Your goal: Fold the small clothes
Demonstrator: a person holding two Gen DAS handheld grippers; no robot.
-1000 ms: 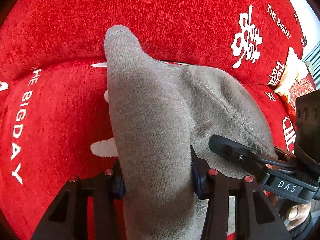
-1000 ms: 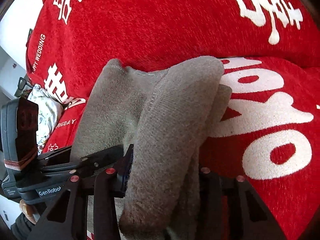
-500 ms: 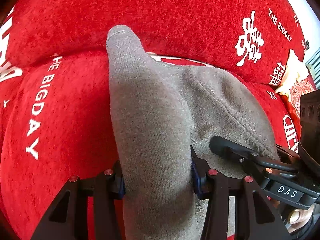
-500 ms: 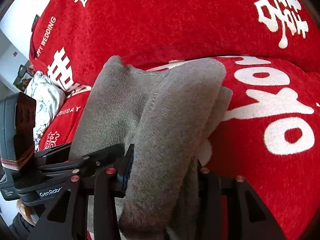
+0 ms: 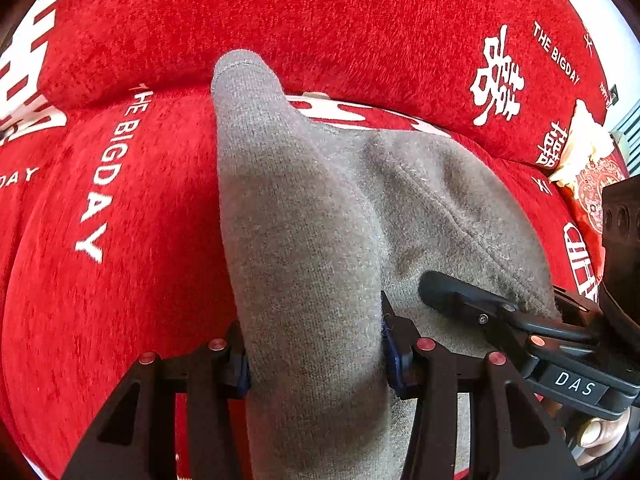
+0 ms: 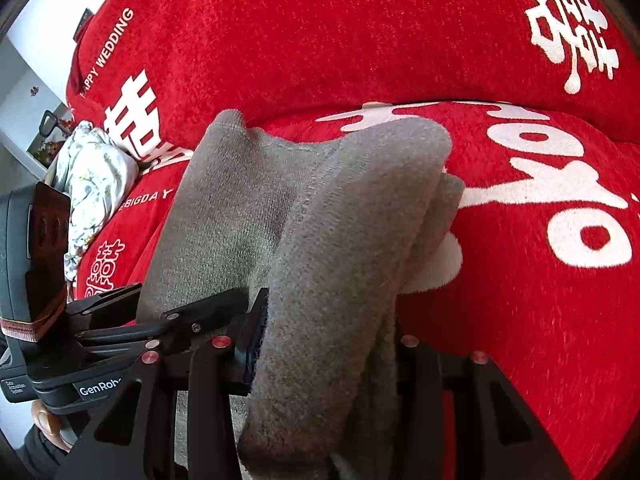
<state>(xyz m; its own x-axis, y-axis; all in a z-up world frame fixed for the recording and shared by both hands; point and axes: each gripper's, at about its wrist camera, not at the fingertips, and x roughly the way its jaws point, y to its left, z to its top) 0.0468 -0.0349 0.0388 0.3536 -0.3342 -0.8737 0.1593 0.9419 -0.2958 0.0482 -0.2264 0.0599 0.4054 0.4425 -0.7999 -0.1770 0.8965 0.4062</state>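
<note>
both hand-held grippers carried the grey knit garment [image 5: 304, 240] sideways across the red sofa cover [image 5: 132, 280] over the last second: in the left view the "the bigday" lettering [image 5: 108, 172] slid from the frame's left edge toward the middle, and in the right view the big white print [image 6: 560, 200] drifted right. grip unchanged in that time. left hand-held gripper [image 5: 316, 360] is clamped on 1 bunched fold of the garment, pads pressing both sides; right hand-held gripper [image 6: 324, 344] likewise clamped on a second bunched fold, left pad visible against the cloth, right pad hidden behind it. garment hangs between the 2, draped forward over the fingers, its far end looks close to the seat cushion but i can't tell if it touches. my read: this is a reposition or the carry part of a fold, not the lay-down yet; fold isn't finished while both ends are still pinched. room: seat cushion to the left of the garment in the left view is bare red fabric, lots of space. sofa backrest [image 6: 360, 32] rises right behind the garment's far end, so forward travel is limited. floral cloth [image 6: 88, 184] sits at the far end of the seat beyond the left gripper, well apart. each gripper shows in the other's view, close together.
</note>
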